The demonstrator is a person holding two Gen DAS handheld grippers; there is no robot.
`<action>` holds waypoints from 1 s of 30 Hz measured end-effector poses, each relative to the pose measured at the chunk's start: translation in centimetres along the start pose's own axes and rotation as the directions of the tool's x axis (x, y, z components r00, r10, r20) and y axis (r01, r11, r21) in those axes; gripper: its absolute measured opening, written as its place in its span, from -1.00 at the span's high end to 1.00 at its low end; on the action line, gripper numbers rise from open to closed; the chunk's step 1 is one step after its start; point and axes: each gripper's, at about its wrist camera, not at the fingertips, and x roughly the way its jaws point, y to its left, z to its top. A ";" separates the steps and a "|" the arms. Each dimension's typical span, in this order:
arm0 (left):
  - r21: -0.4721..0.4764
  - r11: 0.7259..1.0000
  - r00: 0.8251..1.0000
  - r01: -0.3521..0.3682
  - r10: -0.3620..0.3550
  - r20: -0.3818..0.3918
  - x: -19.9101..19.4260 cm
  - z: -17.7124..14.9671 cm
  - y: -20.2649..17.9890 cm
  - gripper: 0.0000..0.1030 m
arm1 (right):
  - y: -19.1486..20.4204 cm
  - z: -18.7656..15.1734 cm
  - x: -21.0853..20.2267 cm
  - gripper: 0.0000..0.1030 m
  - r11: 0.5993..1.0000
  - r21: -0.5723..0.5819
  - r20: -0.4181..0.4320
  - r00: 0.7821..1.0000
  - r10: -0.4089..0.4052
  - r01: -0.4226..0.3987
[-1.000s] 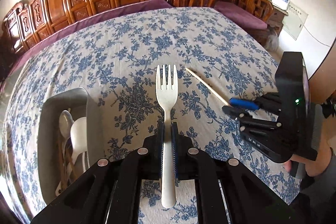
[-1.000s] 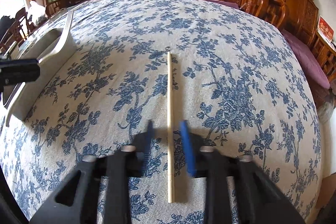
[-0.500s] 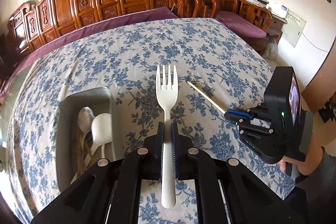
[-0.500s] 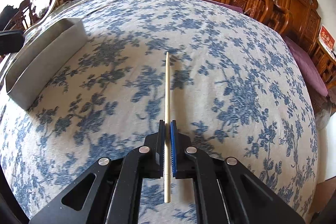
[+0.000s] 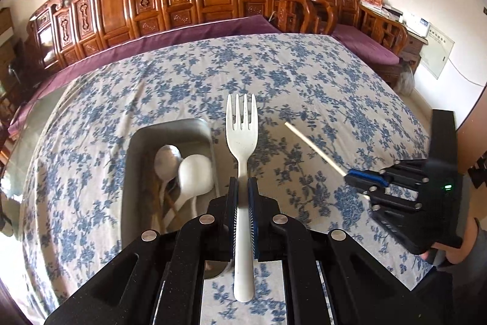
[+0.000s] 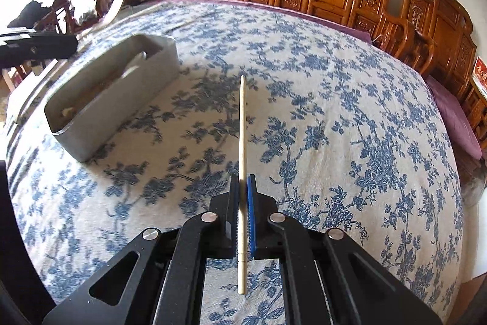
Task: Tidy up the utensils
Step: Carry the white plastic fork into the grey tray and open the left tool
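The left gripper (image 5: 242, 188) clamps the handle of a white plastic fork (image 5: 242, 142), tines pointing ahead, lifted above the blue-flowered tablecloth (image 5: 289, 75). Just left of its fingers sits a grey metal rectangular tray (image 5: 170, 127) (spoons inside). The right gripper (image 6: 242, 185) pinches a thin pale wooden chopstick (image 6: 242, 127), the tray well off to its left.

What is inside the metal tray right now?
In the metal tray, the left wrist view shows a metal spoon and a white spoon, with brownish wooden sticks beneath them. The left gripper hides the tray's near end.
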 end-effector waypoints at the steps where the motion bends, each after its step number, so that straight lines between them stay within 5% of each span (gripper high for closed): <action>1: -0.001 1.000 1.000 -0.004 0.004 -0.001 0.0 0.0 0.3 0.88 | 0.1 0.0 -0.3 0.88 1.000 0.001 0.007 1.000 0.002 -0.002; 17: -0.036 0.997 0.994 -0.074 0.071 -0.080 4.5 -0.5 5.9 0.88 | 2.8 0.8 -1.5 0.88 0.998 -0.055 0.046 0.999 0.005 -0.002; 28: -0.075 0.995 0.993 -0.064 0.056 -0.108 6.9 -0.4 7.6 0.87 | 2.5 0.9 -1.6 0.88 0.999 -0.034 0.048 0.999 0.019 -0.017; 30: -0.076 0.995 0.993 -0.065 0.056 -0.105 6.9 -0.6 7.8 0.67 | 2.7 1.0 -1.4 0.88 0.999 -0.034 0.045 0.999 0.017 -0.016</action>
